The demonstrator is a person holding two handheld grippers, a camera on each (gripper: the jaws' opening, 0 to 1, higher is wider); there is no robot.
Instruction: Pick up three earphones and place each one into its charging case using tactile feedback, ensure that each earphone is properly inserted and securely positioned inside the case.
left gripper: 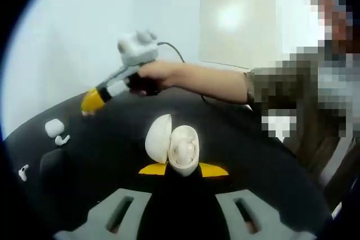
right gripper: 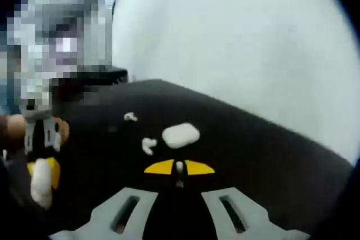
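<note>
left gripper view: left claw [left gripper: 183, 168] clenched on the open charging case [left gripper: 174, 149], held above the tabletop [left gripper: 270, 155]. right gripper view: right claw [right gripper: 179, 167] pinches an earphone [right gripper: 179, 166] near a closed case [right gripper: 180, 135]; risk: misaligned insertion, a slip.

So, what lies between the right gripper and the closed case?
Only bare table, seen in the right gripper view, separates the right gripper from the closed case.

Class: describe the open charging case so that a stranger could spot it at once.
On the black table, look between the yellow tips of the left gripper. There sits the white egg-shaped case, held with its lid swung open. The other white case, further left, is shut, with an earphone beside it.
</note>
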